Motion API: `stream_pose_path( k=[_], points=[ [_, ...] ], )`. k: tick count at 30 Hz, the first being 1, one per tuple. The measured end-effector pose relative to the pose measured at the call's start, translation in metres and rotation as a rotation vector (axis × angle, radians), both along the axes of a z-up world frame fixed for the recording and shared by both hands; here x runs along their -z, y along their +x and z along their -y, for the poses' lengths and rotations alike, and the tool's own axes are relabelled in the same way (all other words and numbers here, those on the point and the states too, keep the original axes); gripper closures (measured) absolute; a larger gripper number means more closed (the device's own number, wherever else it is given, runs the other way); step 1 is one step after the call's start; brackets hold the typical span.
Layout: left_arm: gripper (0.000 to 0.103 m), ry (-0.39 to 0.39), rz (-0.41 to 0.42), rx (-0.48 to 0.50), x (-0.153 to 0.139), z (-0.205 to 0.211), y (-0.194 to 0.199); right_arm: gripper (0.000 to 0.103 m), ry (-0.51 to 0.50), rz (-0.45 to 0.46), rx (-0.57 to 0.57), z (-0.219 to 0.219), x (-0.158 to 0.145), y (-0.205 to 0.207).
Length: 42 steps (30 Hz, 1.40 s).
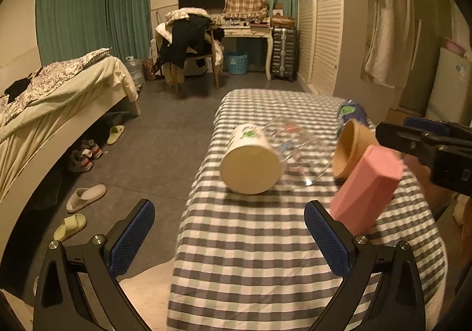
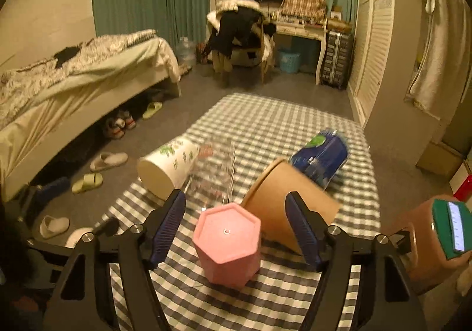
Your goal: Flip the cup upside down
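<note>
Target, as I read it, is the pink hexagonal cup [image 2: 227,245]. It sits on the checked counter [image 2: 265,124] at the near end, between the fingers of my right gripper [image 2: 234,194]. Those fingers are wide, with a clear gap on both sides of the cup, so I hold nothing. The left gripper [image 1: 229,204] is also wide and empty, hovering over the counter's near left edge, well apart from the cup.

The cup is tilted, not upright. Its lower end is on the cloth and its closed flat face, with a small centre dot, points at my right camera. I take that for the base. The mouth is hidden. I cannot tell if it leans on the brown paper cup [image 2: 274,183] just behind it.

Handling guess:
- Looks like rigid moulded plastic or ceramic: stiff, won't crush, probably light to medium.
- Walls are smooth, so possibly slippery.
- The six flat sides are the place to grip: pads on two opposite flats, mid-height, not on the corners.

Neighbours, all lying on their sides: white printed cup [image 2: 168,165], clear cup [image 2: 215,174], blue cup [image 2: 321,157]. The clear one is near and looks fragile or easy to roll, so I'd keep the left finger off it.
</note>
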<state>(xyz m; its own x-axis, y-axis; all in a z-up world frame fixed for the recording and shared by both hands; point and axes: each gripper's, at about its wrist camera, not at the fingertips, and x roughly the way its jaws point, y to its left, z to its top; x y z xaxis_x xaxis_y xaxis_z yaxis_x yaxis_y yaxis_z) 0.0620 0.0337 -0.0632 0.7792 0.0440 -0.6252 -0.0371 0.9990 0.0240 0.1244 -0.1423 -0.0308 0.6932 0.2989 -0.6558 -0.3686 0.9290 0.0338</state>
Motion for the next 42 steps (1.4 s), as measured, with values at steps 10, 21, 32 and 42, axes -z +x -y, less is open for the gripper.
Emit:
stream_pose_path(
  k=[10, 21, 32, 42],
  points=[
    [0.0, -0.026, 0.157, 0.07, -0.053, 0.03, -0.026, 0.026, 0.033, 0.15, 0.1, 0.042, -0.049, -0.063],
    [0.0, -0.025, 0.236, 0.073, -0.076, 0.051, -0.061, 0.02, 0.078, 0.198, 0.185, 0.081, -0.056, -0.103],
    [0.0, -0.023, 0.231, 0.069, -0.068, 0.053, -0.066, 0.016, 0.078, 0.161, 0.225, 0.092, -0.031, -0.107],
    [0.0, -0.025, 0.203, 0.053, -0.06, 0.05, -0.061, 0.0, 0.064, 0.165, 0.244, 0.09, -0.025, -0.105]
  ],
)
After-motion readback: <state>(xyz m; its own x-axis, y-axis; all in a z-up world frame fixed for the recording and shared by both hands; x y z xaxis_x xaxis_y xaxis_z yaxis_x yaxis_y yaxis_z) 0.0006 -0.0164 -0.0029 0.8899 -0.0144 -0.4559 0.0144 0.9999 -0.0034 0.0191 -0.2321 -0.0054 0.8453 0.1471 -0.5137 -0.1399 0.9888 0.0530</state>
